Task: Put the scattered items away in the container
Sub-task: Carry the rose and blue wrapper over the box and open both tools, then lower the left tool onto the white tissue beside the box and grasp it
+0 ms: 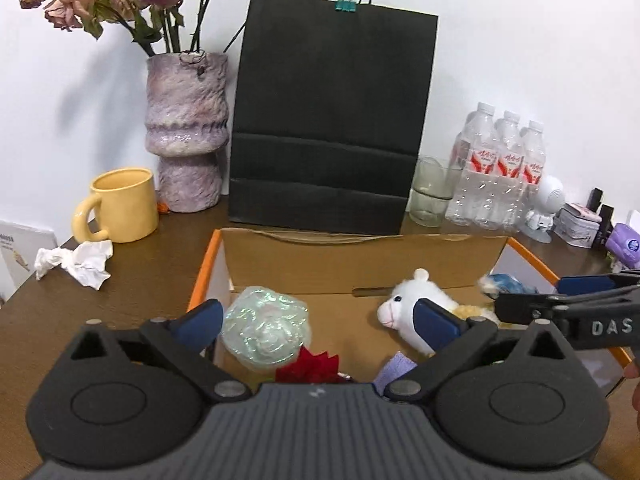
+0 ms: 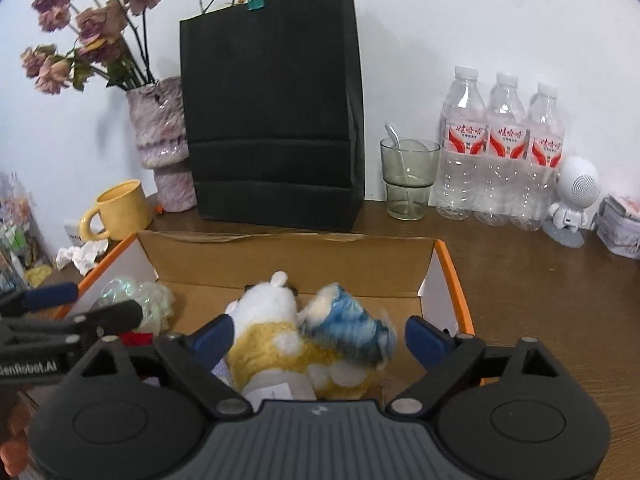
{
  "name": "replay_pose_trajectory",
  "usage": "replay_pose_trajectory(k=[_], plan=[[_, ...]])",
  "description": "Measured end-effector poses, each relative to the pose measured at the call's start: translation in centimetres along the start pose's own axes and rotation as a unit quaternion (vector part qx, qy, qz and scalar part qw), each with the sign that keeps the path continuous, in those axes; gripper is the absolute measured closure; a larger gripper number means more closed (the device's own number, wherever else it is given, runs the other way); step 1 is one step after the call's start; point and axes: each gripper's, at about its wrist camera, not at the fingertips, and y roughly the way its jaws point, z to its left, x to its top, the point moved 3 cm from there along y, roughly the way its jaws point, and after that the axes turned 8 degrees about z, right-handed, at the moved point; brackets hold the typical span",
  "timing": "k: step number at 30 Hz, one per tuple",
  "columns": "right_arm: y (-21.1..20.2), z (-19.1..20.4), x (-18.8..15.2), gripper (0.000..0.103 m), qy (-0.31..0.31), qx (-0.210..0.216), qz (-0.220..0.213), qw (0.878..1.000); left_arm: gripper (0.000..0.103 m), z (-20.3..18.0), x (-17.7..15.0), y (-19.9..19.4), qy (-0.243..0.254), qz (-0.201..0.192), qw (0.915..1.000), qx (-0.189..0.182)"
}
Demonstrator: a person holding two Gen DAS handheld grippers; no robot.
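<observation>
Left gripper (image 1: 318,322) — jaws spread wide, nothing pressed between the blue pads; it hangs over the near edge of the cardboard box (image 1: 360,256). An iridescent wrapped bundle (image 1: 266,334) lies in the box just inside the left pad, with a red item (image 1: 310,366) and a lilac scrap (image 1: 394,368) below the gap.

Right gripper (image 2: 316,338) — jaws likewise wide, pads clear of the load. The white-and-yellow plush toy (image 2: 266,322) and a blurred blue fuzzy toy (image 2: 348,330) sit in the box between the pads, touching each other.

On the wooden table (image 2: 540,292), left of the box: crumpled tissue (image 1: 76,262), then a yellow mug (image 1: 120,204).

Behind the box: black paper bag (image 1: 328,128), mottled vase (image 1: 186,128) of dried roses, a glass tumbler (image 2: 408,178), three water bottles (image 2: 504,148), and a white astronaut figure (image 2: 574,200).
</observation>
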Motion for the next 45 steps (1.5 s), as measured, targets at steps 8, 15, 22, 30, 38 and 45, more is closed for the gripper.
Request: replay_pose_trajectory(k=[8,15,22,30,38,45], plan=[[-0.7,0.5,-0.2,0.006,-0.008,-0.006,0.002,1.0,0.0,0.4,0.0,0.3,-0.018,0.017,0.9997,-0.003],[-1.4,0.8,-0.5,0.006,-0.01,-0.009,0.0,1.0,0.0,0.1,-0.2,-0.3,-0.015,0.015,0.9998,-0.004],[-3.2,0.6,-1.4,0.006,-0.001,-0.008,-0.008,1.0,0.0,-0.1,-0.5,-2.2,-0.018,0.005,0.9998,-0.01],[-7.1,0.1,-3.8,0.006,0.015,-0.002,-0.022,1.0,0.0,-0.3,-1.3,-6.0,-0.02,-0.01,0.9995,-0.02],[-10.9,-0.1,-7.7,0.004,0.007,-0.008,-0.031,0.999,0.0,-0.1,-3.8,-8.9,-0.004,-0.001,0.9997,-0.025],[-11.9,-0.8,-11.7,0.001,0.008,-0.011,-0.015,1.0,0.0,0.7,-6.1,-10.9,0.009,0.011,0.9995,-0.028]])
